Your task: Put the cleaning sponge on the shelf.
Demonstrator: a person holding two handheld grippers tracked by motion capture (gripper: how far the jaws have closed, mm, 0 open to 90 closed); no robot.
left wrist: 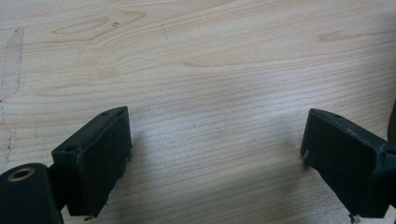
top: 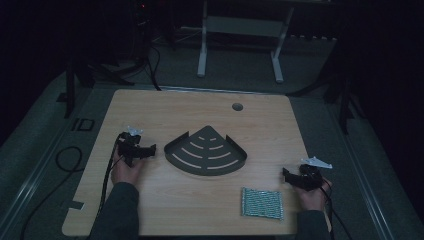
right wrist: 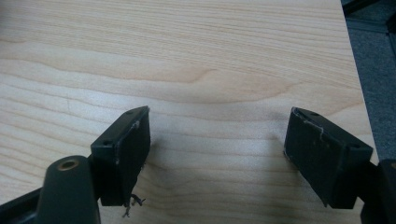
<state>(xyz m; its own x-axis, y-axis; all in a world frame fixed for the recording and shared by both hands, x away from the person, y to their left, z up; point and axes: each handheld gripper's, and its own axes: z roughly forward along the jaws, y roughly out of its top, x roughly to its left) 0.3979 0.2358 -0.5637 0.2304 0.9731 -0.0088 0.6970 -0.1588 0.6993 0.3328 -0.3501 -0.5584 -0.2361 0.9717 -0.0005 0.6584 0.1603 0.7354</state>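
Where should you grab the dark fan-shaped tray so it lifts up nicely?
Probably by its raised rim. The fan-shaped tray lies flat on the table, so only that thin upright wall fits between the jaws. The left hand-held gripper, open and nearest, could come from the left and pinch the straight left wall.

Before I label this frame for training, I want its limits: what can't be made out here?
- Dark fan-shaped slotted metal tray: high view is dim, so its material and finish are unclear.
- Silvery-green ribbed rectangular pad: too small and dark in the high view to identify.
- Person's forearms: cut off by the high view's bottom edge.
- Room beyond the light wooden table: lost in darkness.
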